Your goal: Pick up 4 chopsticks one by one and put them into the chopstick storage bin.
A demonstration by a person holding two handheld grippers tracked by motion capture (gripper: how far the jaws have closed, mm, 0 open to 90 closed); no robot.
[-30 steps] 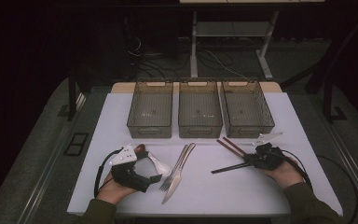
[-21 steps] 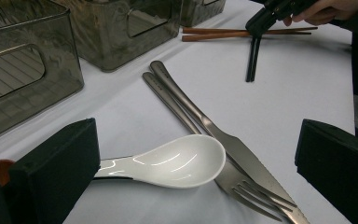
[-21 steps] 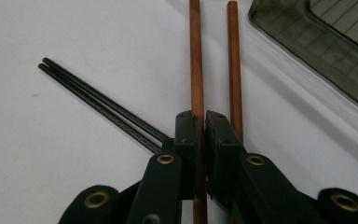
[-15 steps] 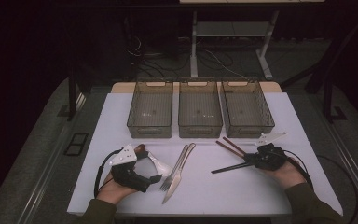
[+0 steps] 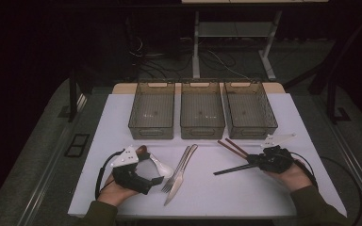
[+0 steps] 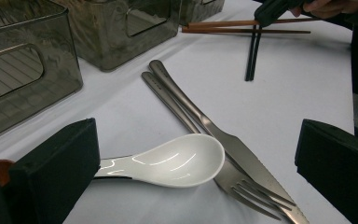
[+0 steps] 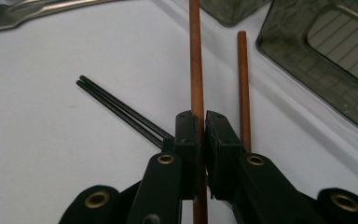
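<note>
Right now my left gripper (image 5: 156, 176) sits at the near left of the white table (image 5: 283, 117), jaws wide apart, with the glossy white ceramic spoon (image 6: 177, 158) lying on the table between them, not clamped. Just beside the spoon lie a stainless steel fork (image 6: 242, 182) and a stainless steel knife (image 6: 200, 116), side by side, both untouched.

My right gripper (image 7: 202, 122) at the near right is closed tight on one reddish-brown wooden chopstick (image 7: 196, 60). Its mate (image 7: 244, 84) lies on the table just beside it. A pair of thin black chopsticks (image 7: 116, 109) lies angled under the same gripper, not held as far as I can see.

Further back, three smoky translucent plastic bins (image 5: 202, 110) stand in a row; all look empty.

My read: sorting has barely started. First chopstick gripped; every piece of cutlery left to bin.
</note>
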